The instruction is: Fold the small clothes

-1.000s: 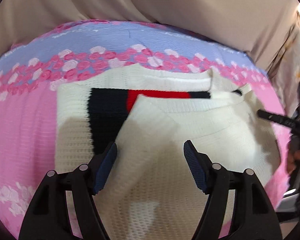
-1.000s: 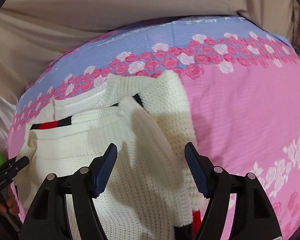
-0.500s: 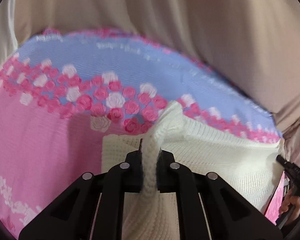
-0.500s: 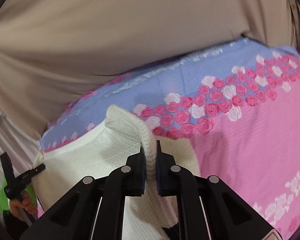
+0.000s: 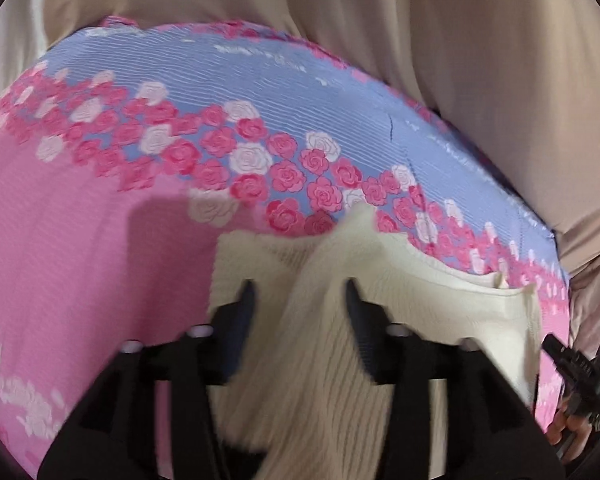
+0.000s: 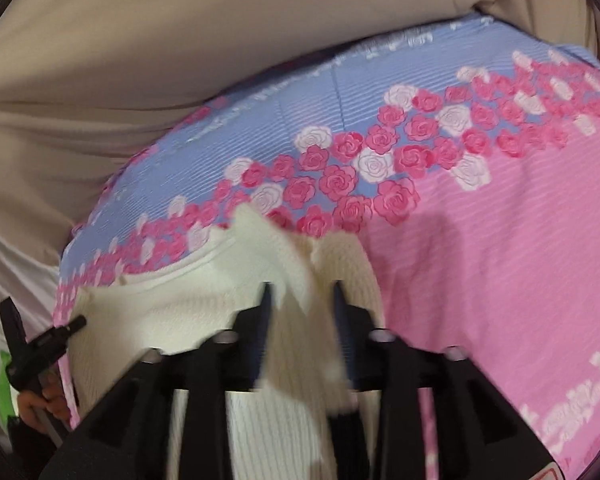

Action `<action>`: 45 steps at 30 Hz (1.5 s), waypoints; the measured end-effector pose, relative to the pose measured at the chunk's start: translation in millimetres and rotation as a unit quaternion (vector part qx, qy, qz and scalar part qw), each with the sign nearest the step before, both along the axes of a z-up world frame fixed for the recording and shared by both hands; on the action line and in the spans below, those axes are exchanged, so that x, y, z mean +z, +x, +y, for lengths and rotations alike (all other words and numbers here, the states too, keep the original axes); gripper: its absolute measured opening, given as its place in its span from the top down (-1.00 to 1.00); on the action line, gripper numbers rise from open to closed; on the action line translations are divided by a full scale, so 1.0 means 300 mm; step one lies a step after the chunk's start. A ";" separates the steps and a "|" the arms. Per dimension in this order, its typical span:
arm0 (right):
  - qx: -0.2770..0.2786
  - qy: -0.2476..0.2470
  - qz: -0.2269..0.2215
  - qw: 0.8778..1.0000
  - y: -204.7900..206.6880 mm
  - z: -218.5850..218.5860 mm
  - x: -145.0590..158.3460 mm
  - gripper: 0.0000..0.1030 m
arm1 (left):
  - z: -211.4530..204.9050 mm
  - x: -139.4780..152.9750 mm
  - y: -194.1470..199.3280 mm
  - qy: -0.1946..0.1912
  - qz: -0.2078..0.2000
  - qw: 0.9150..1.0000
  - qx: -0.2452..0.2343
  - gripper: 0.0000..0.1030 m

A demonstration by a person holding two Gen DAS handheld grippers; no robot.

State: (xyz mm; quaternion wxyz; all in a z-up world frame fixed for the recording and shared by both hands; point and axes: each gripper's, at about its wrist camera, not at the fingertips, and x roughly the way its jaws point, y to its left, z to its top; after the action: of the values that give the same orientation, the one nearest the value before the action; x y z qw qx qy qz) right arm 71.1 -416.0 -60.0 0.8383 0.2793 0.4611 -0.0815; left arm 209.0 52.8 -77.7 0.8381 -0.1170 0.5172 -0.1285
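A cream knit sweater (image 5: 440, 312) lies folded over on the pink and blue rose-patterned sheet (image 5: 80, 240). In the left wrist view my left gripper (image 5: 298, 300) is open, its jaws apart on either side of a raised ridge of the knit. In the right wrist view my right gripper (image 6: 300, 300) is open too, with a peak of the sweater (image 6: 268, 248) between its fingers. Each gripper shows at the far edge of the other view, the right one (image 5: 572, 364) and the left one (image 6: 32, 352). Both views are blurred by motion.
A beige cloth (image 5: 420, 40) hangs behind the bed along its far edge. The sheet also spreads out to the right in the right wrist view (image 6: 520, 260). A green object (image 6: 4, 392) shows at the left rim of the right wrist view.
Both grippers closed on the sweater's edge, carried it over toward the rose border, and have now opened, releasing the knit. The red and navy stripe is now covered.
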 end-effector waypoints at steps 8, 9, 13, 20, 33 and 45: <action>-0.019 -0.009 0.030 0.999 -0.057 0.015 -0.069 0.37 | -0.041 -0.051 -0.039 0.050 0.014 0.998 -0.024 0.85; -0.015 -0.008 0.039 0.999 -0.039 0.018 -0.075 0.76 | -0.033 -0.046 -0.033 0.043 0.018 0.999 -0.017 0.87; -0.031 -0.021 -0.010 0.999 -0.036 0.000 0.018 0.86 | -0.001 -0.047 0.005 0.049 0.030 0.998 0.005 0.87; -0.053 0.023 0.035 0.998 -0.039 -0.064 -0.089 0.72 | 0.026 -0.082 0.018 0.035 0.050 0.998 0.020 0.81; -0.073 0.091 0.057 0.992 -0.481 0.058 -0.156 -0.30 | 0.177 -0.090 -0.400 -0.039 0.065 0.995 0.060 -0.21; -0.116 0.139 -0.009 0.983 -0.464 0.047 -0.030 0.77 | 0.247 -0.031 -0.416 -0.083 0.099 0.989 0.072 0.87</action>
State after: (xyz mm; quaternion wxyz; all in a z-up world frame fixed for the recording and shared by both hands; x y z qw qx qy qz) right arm -68.1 -402.0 -68.9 0.7800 0.4456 0.4250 -0.1111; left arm 84.0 127.0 -86.9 0.7769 -0.2352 0.5757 -0.0981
